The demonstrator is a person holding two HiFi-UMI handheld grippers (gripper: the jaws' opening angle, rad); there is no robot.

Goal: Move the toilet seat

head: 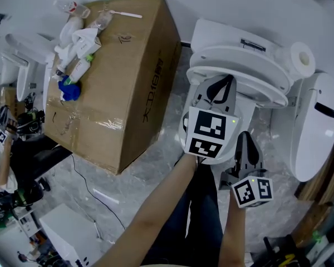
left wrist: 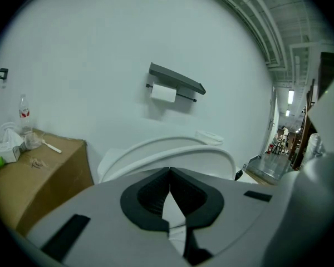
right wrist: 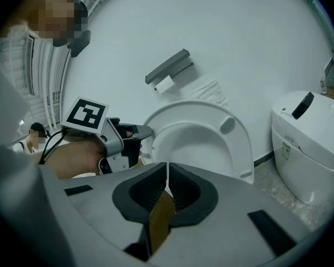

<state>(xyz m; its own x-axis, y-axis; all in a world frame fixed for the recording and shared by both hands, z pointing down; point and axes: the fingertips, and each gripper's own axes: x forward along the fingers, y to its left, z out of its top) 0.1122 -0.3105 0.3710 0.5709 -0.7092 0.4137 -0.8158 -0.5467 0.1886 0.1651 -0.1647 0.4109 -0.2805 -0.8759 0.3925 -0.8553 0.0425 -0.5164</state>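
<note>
Head view, from the left: a big brown cardboard box point(head: 111, 82) stands on the floor, with a litter of plastic bottles and crumpled wrappers point(head: 77, 35) on its top. To its right is the white ceramic toilet point(head: 222, 35), and over its bowl the white oval plastic toilet seat point(head: 250, 74) is lifted and tilted back toward the tank. The left claw point(head: 227, 81) reaches to the seat's near-left rim. The right claw point(head: 244, 136) hangs lower and nearer the person, apart from the seat. Farthest right stands a second white toilet with a closed lid point(head: 317, 127).

In the left gripper view the two black pads meet at the tips with nothing between them. The seat's rim curves just ahead, below a grey wall-mounted paper-roll holder point(left wrist: 175, 85). In the right gripper view that claw's jaws are likewise together and empty. The same view shows the left claw's closed tip apparently touching the seat's left edge, with the seat's underside facing the camera.

The step in hand looks like swinging the seat on its hinge by nudging it with the closed left tip, not by gripping it. The next move calls for keeping that tip against the rim and following the seat's arc about the hinge, slowly enough that it does not slip off and drop. The right claw is free to steady the other side.
</note>
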